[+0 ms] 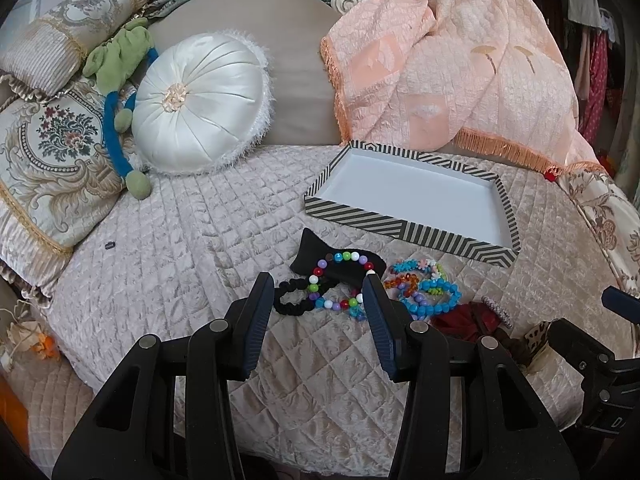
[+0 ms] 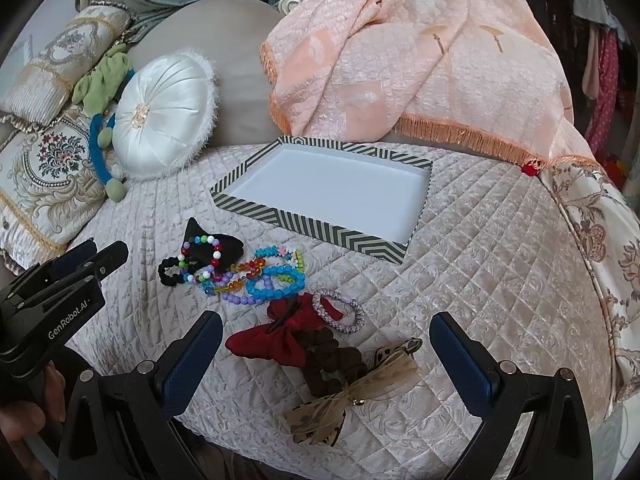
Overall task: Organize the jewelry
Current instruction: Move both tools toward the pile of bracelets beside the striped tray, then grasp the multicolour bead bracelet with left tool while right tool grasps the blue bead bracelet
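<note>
Left wrist view: we look along our left gripper, whose jaws stand apart with nothing between them, low over the quilted bed cover. Just past the fingertips lies the tangle of jewelry: a multicoloured bead bracelet draped over a black fabric piece, a black scrunchie touching it on the left, and blue bead bracelets beside it on the right. Beyond them, toward the headboard side of the bed, sits the striped tray, its white floor bare. We judge that sorting has not begun: nothing lies in the tray. The next move calls for lowering the spread fingers around one bracelet, probably the multicoloured one nearest the tips, and lifting it free of the pieces tangled with it.

Right wrist view: our right gripper is also spread wide and holds nothing. Between its fingers we see a dark red bow, a brown scrunchie, a beige ribbon bow nearest the bed's front edge, and a pale braided bangle touching the red bow. The bead pile lies farther in, the tray beyond it. At the left edge of this view the left gripper's body bears the white lettering "GenRobot.AI". We can read no other writing.
</note>
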Motion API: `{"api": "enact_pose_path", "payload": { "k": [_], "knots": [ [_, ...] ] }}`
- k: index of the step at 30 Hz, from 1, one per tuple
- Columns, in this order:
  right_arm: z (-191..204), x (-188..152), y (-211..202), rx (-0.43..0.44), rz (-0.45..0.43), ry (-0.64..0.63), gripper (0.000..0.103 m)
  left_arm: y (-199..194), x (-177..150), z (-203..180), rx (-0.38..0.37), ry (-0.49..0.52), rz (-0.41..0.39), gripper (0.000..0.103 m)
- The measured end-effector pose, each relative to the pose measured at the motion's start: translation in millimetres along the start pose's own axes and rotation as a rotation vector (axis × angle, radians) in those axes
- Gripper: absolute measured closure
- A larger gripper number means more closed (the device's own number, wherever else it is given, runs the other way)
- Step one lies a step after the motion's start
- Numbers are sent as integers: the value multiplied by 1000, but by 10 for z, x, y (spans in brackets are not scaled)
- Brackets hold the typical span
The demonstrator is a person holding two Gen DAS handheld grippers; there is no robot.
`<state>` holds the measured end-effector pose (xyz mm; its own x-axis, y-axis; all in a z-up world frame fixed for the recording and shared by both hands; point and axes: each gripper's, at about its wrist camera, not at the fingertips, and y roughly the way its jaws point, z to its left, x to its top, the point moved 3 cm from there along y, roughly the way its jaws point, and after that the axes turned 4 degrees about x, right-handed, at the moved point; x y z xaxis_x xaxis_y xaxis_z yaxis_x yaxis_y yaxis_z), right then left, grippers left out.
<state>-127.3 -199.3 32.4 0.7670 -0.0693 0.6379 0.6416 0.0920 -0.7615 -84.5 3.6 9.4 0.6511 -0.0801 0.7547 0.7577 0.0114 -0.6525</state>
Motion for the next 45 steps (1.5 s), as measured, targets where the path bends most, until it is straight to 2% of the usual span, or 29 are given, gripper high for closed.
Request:
{"api": "enact_pose_path", "payload": {
  "k": [20,24,27,33,34,36,38,45],
  "knots": [
    [-78,-32,185,7,44,-5,0,218,-52,-17,0,3,56,57],
    [-141,-44,220,14,51,-5,0,298,-12,83,-13,-20,85,57],
    [-218,-51,257,24,59,9,0,398,41,233,-63,-81,141,57],
    [-282,18,345,55,73,-3,0,529,157,459,-84,-153,193,57],
    [-274,27,358,62,74,-10,2,563,174,476,-98,-162,212,56],
    [-246,74,413,85,85,-24,6,613,198,480,-127,-178,232,43],
    [-225,109,460,101,86,-27,8,655,219,444,-139,-163,239,43],
    [-250,331,768,141,119,-51,21,972,270,159,-156,-8,287,43]
  ]
}}
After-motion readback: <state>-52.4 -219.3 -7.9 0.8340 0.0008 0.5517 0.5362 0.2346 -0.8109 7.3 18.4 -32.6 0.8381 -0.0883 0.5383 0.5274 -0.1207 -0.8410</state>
